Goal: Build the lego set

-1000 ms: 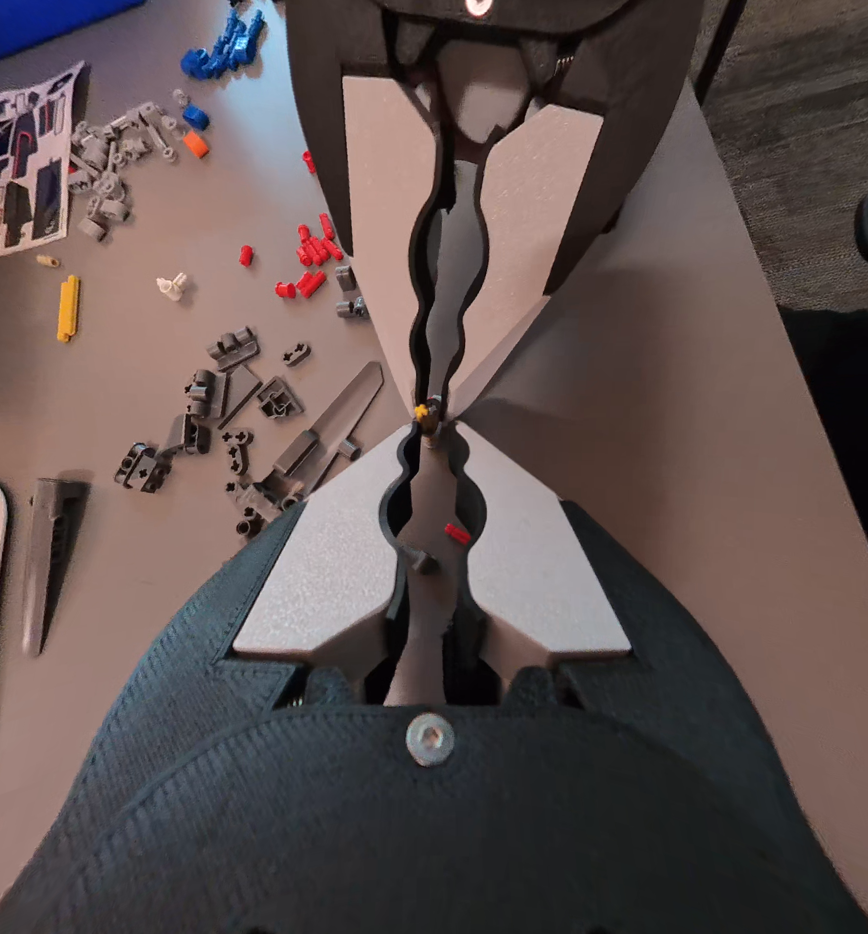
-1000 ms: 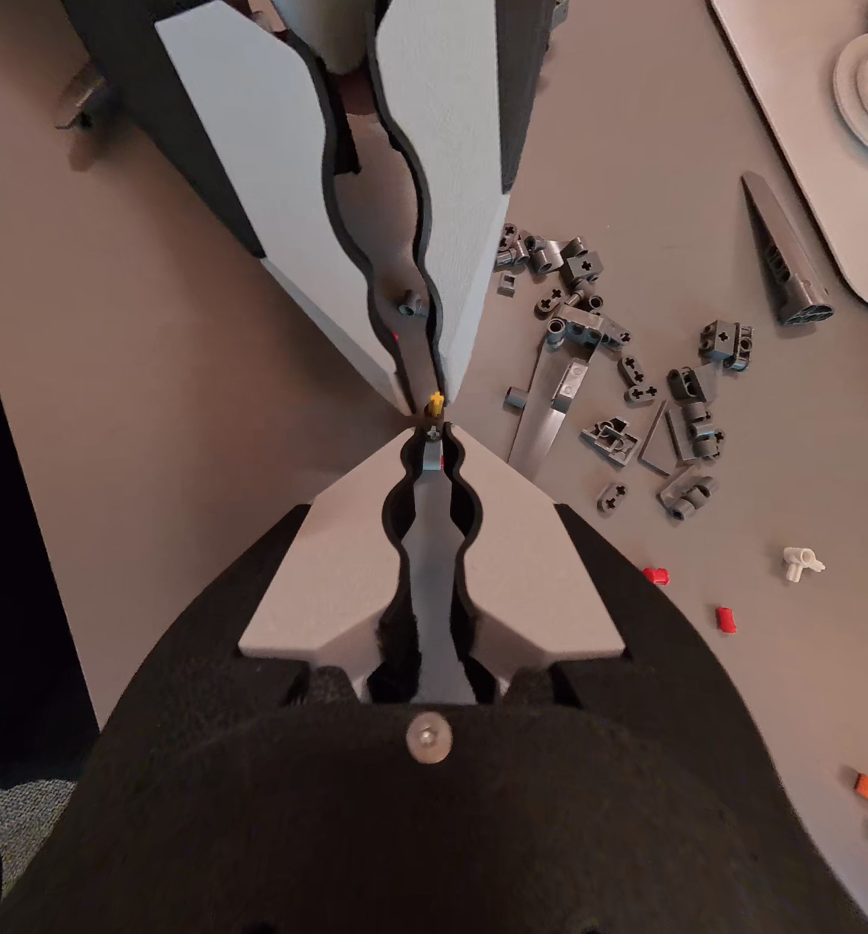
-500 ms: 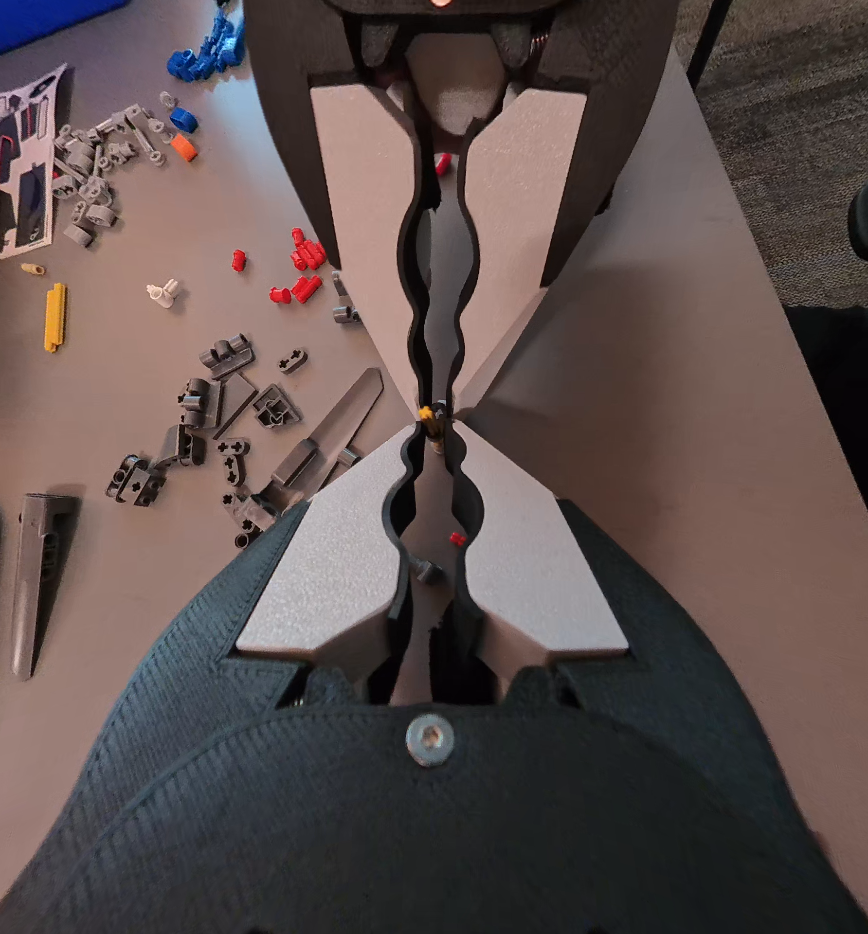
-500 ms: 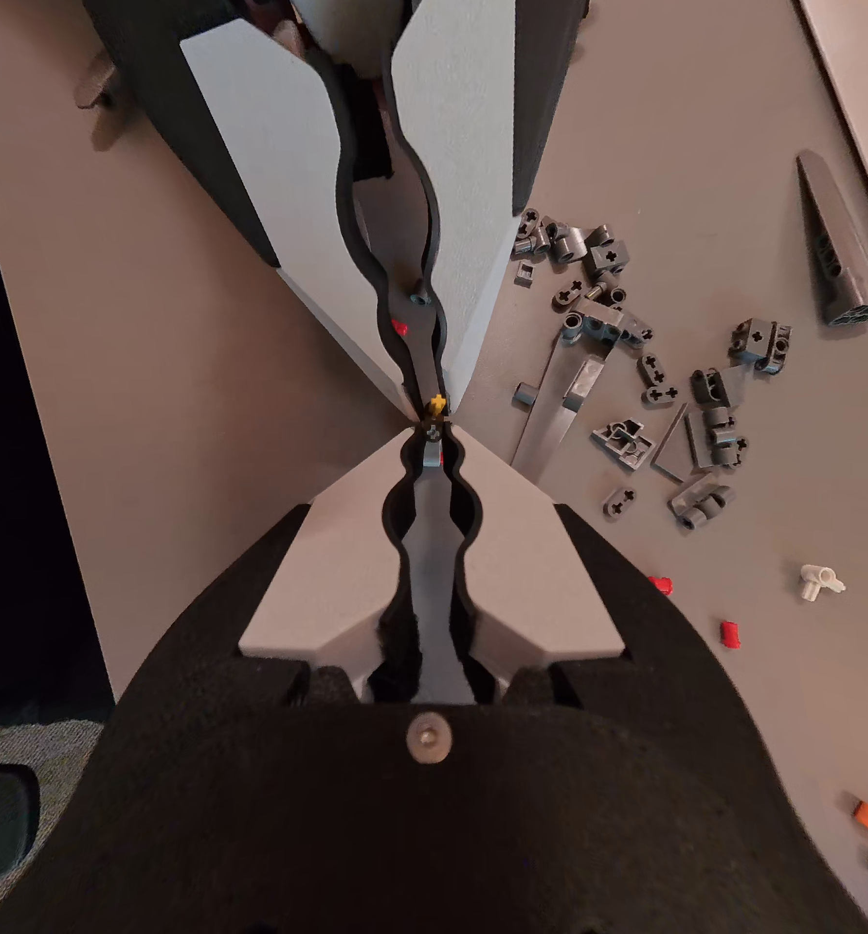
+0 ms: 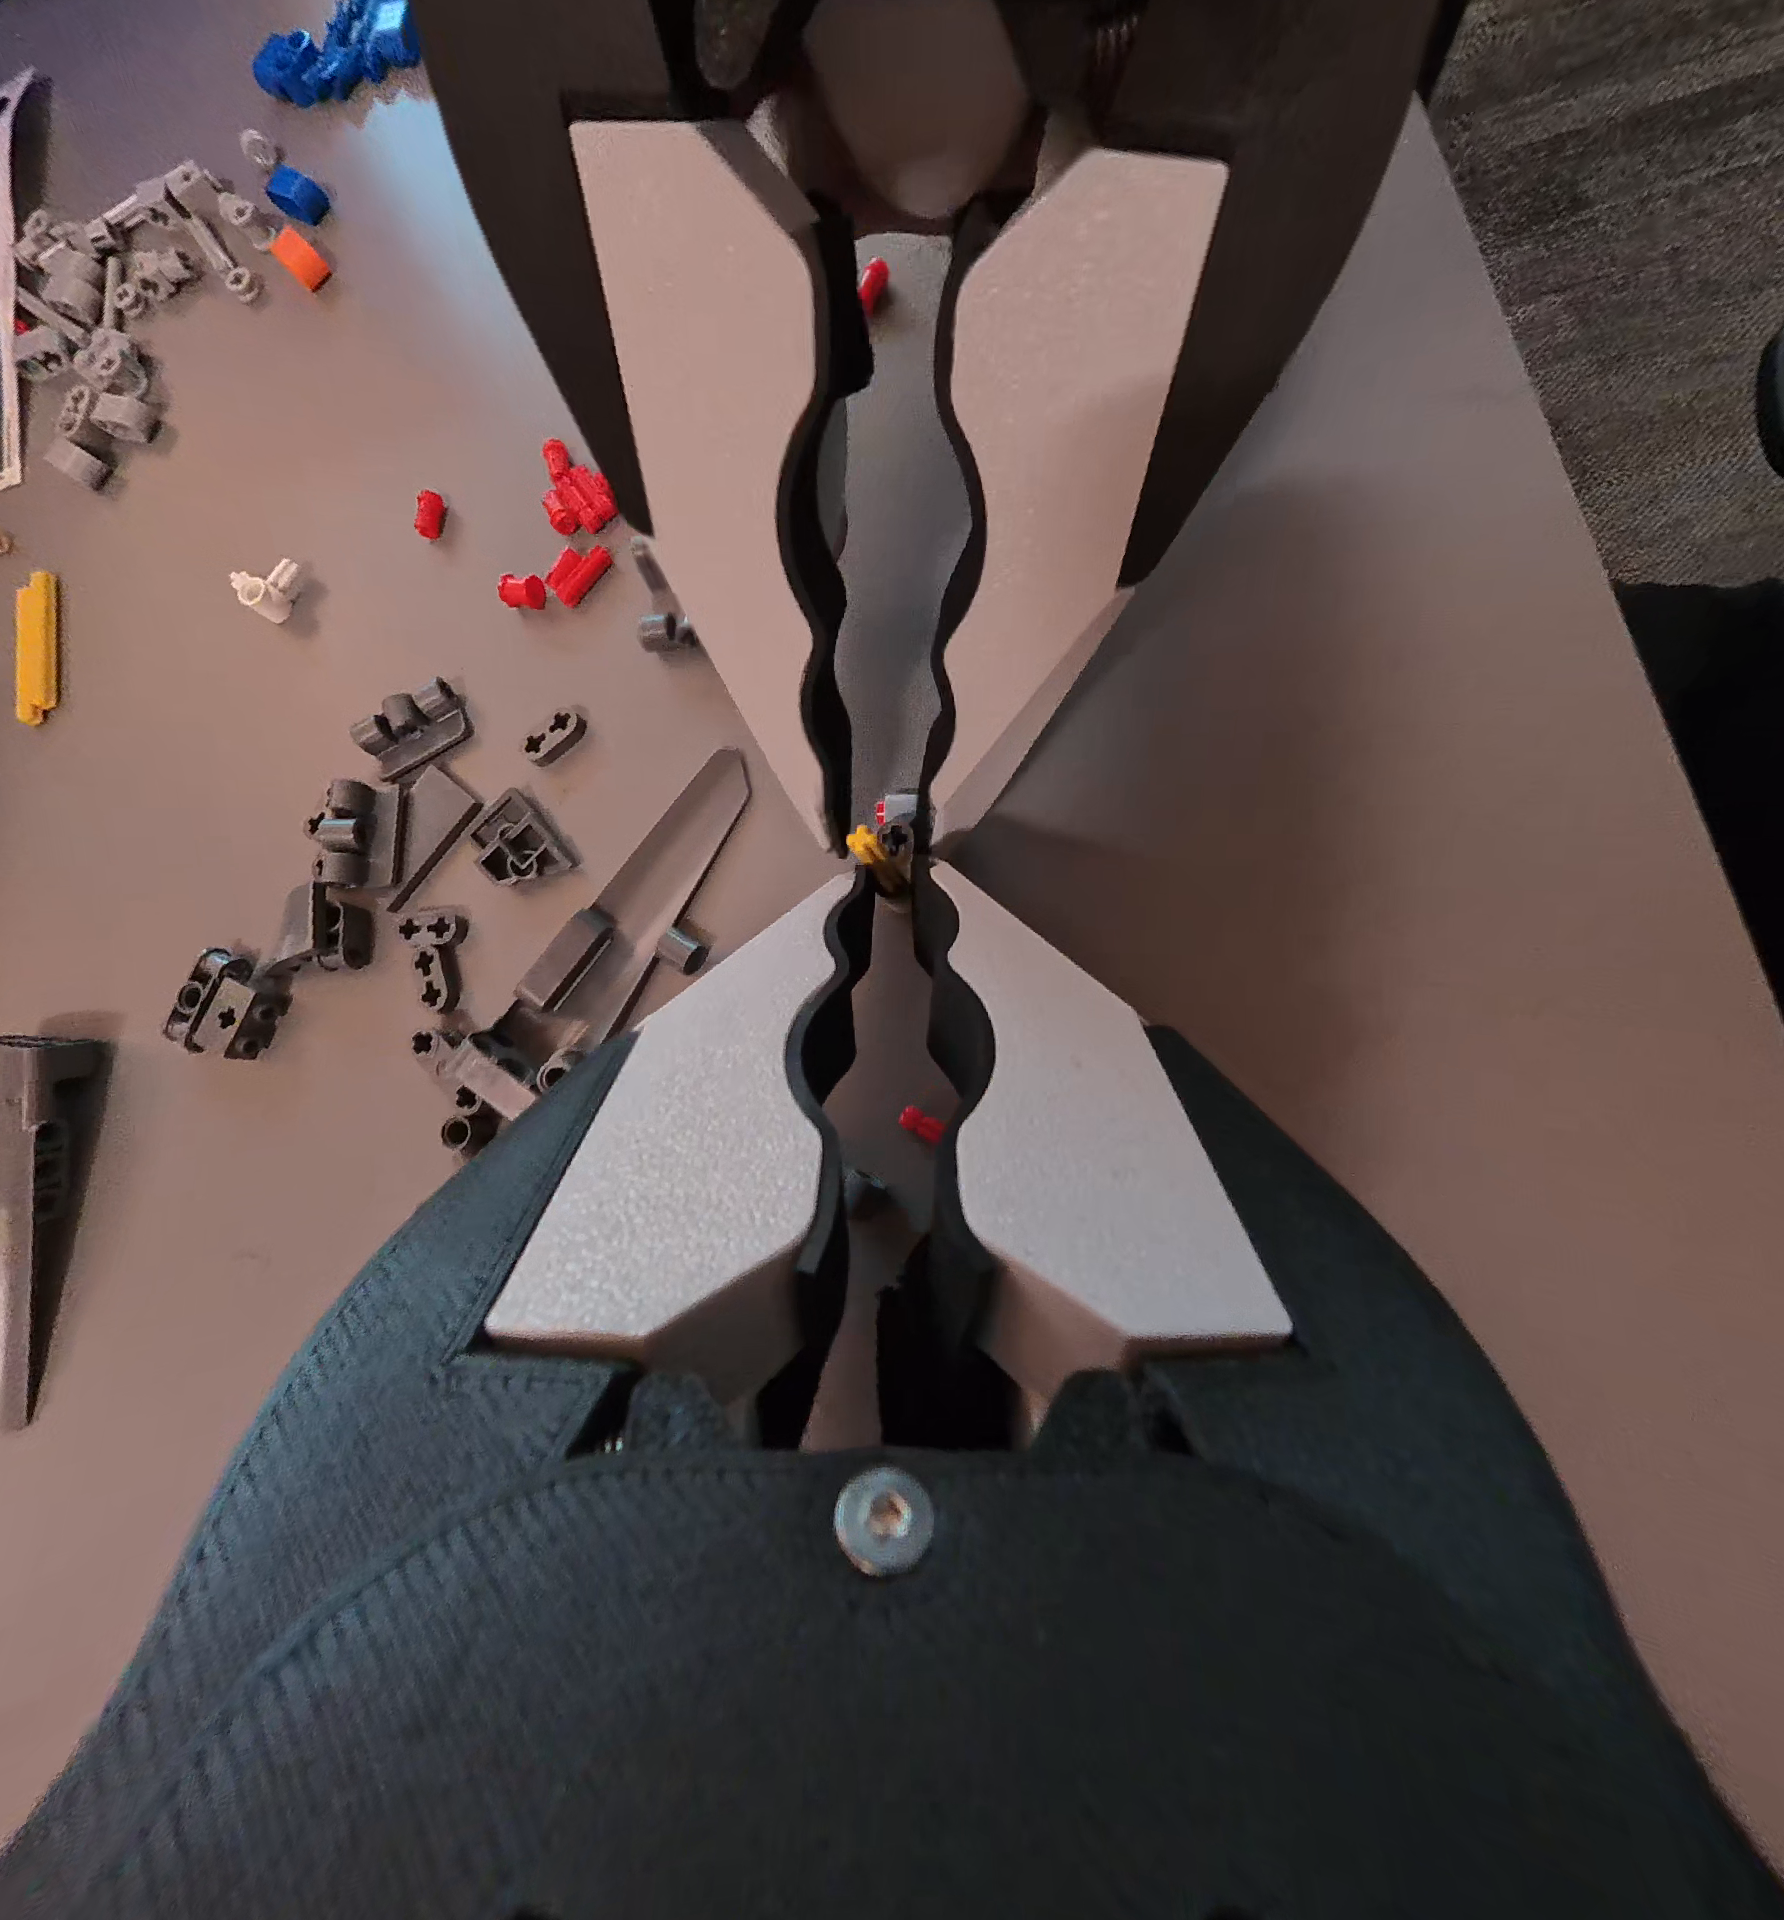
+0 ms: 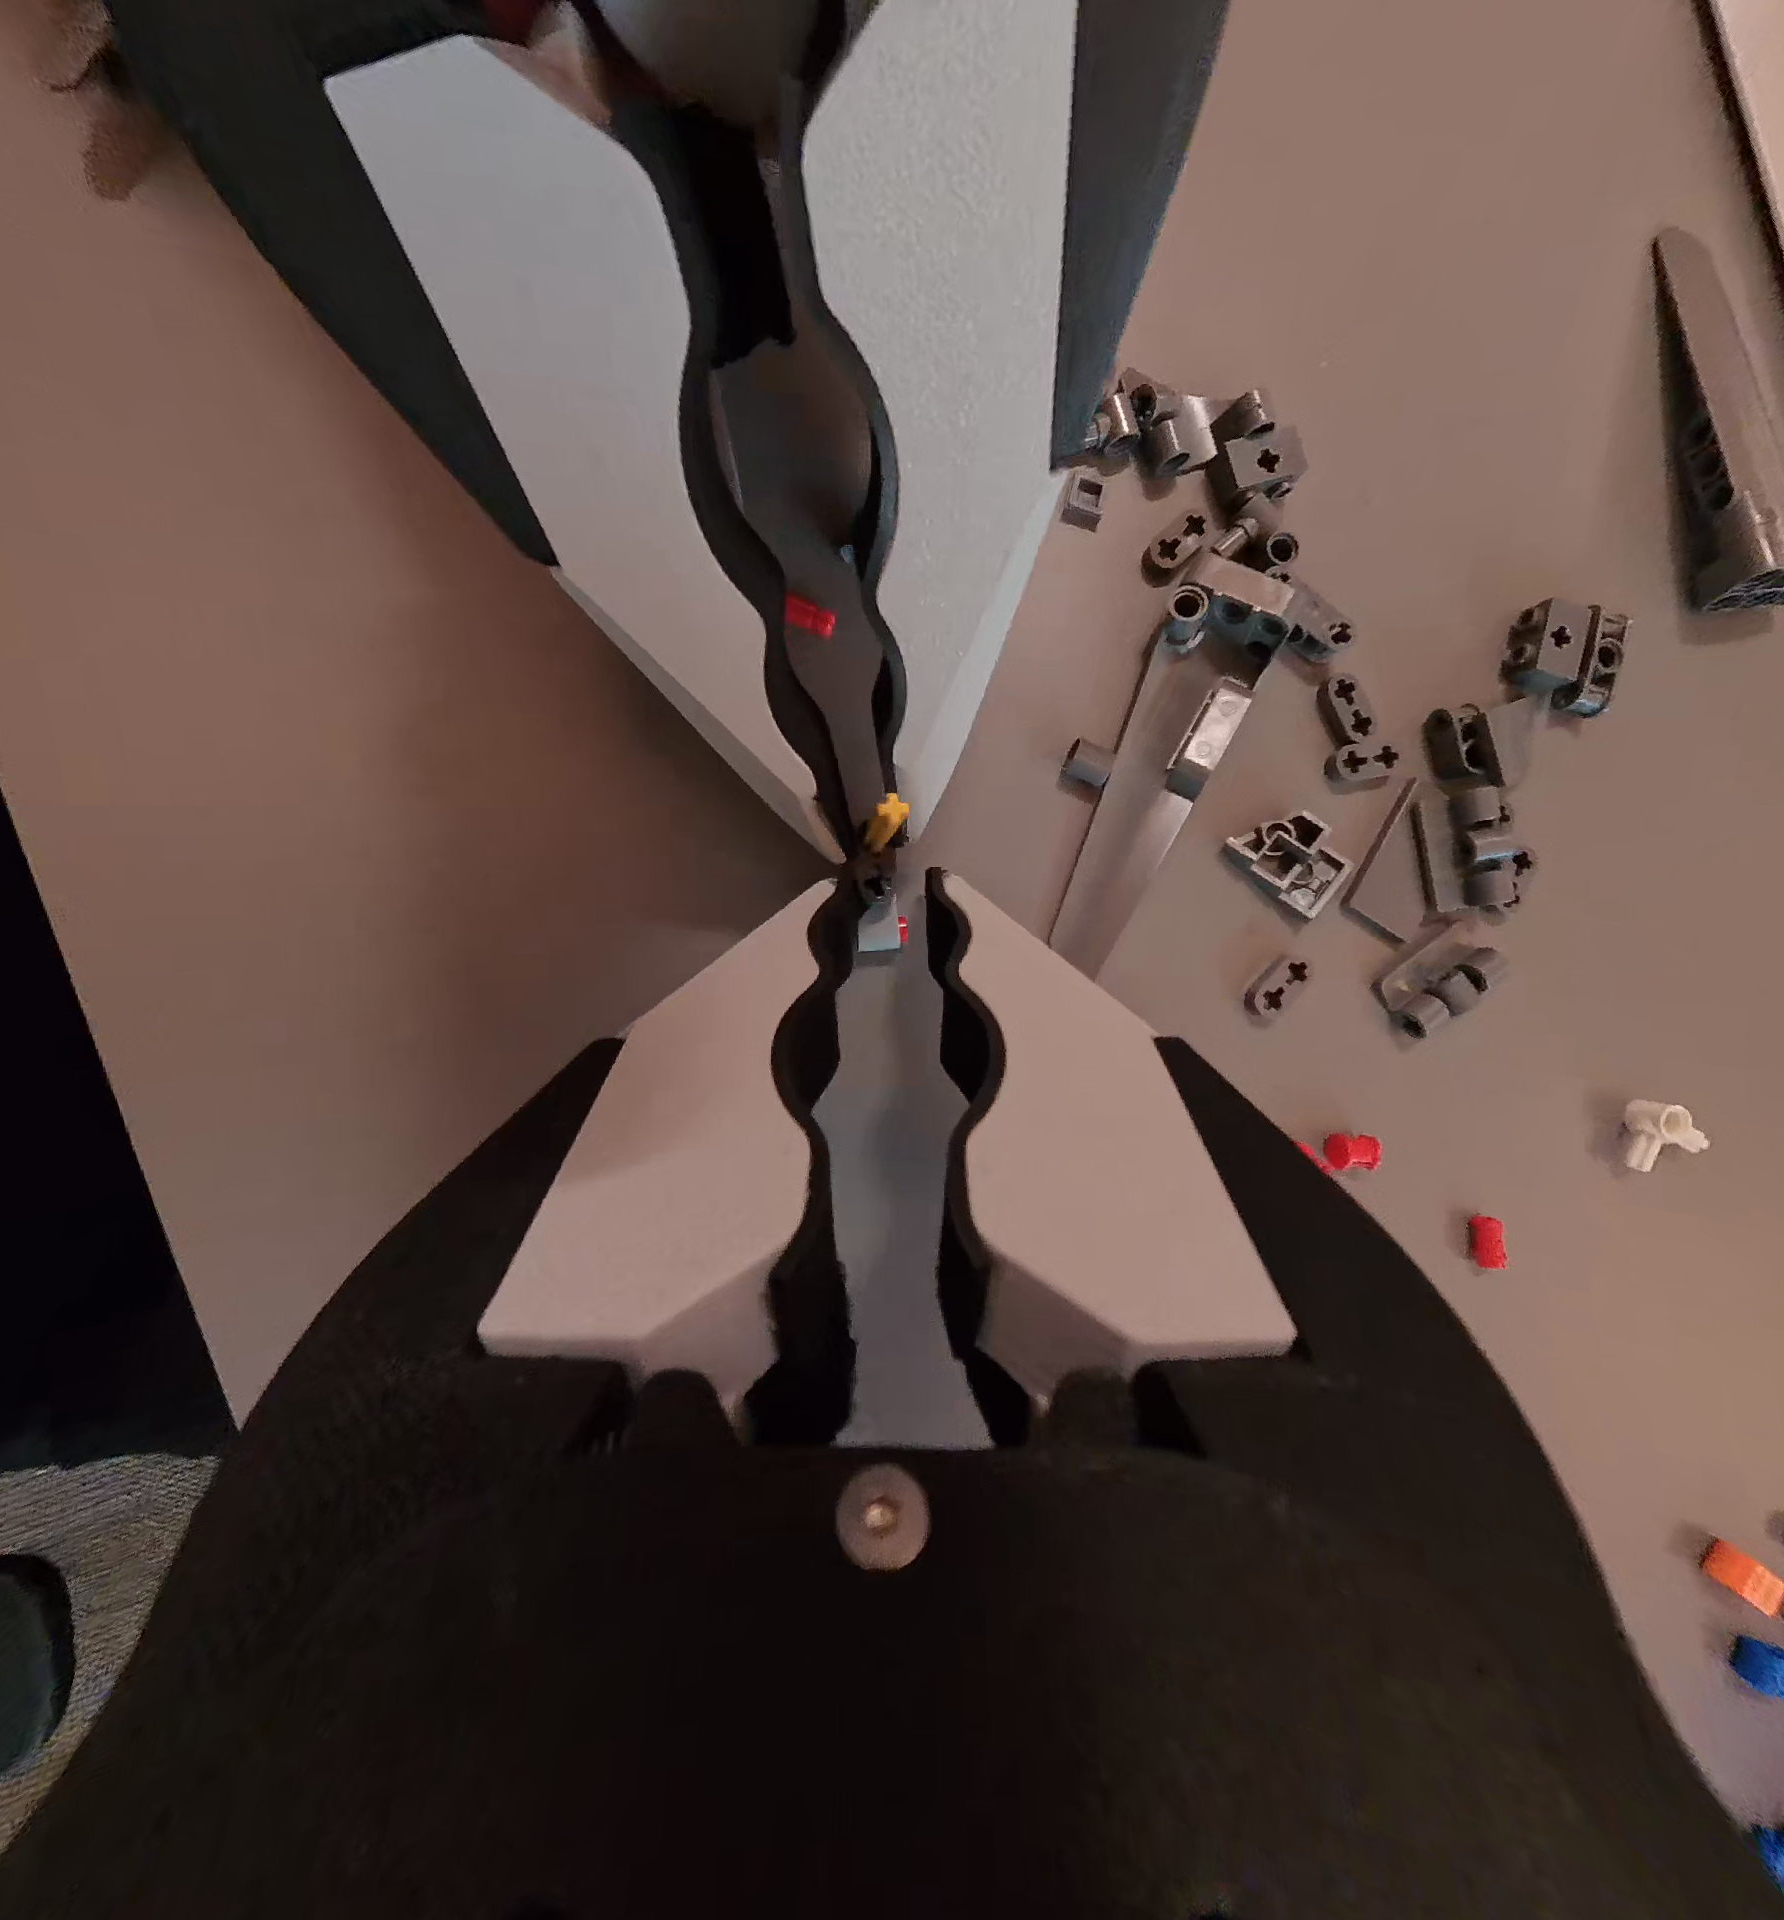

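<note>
My two grippers meet tip to tip above the brown table [image 5: 1335, 1039]. My left gripper [image 5: 888, 883] is shut on a small yellow axle pin [image 5: 867, 844], which also shows in the right wrist view [image 6: 886, 819]. A small grey connector with a red pin [image 6: 875, 930] sits on the end of that axle and also shows in the left wrist view [image 5: 898, 808]. My right gripper [image 6: 880, 883] is open. The grey connector stands between its pads against the left finger, and a clear gap separates it from the right pad [image 6: 938, 904].
Loose dark grey parts [image 5: 420, 831], red pins [image 5: 566, 540], a yellow beam [image 5: 36, 644], blue pieces [image 5: 327, 52] and a long dark grey panel [image 5: 26, 1195] lie left of the grippers. A white connector [image 6: 1657, 1132] lies among them. The table edge and carpet [image 5: 1646, 208] are on the right. My two grippers' fingertips are within a few centimetres of each other.
My right gripper's jaws have opened off the grey connector, which they were pinching before. My left gripper stays shut on the yellow axle. Both grippers stay tip to tip.
</note>
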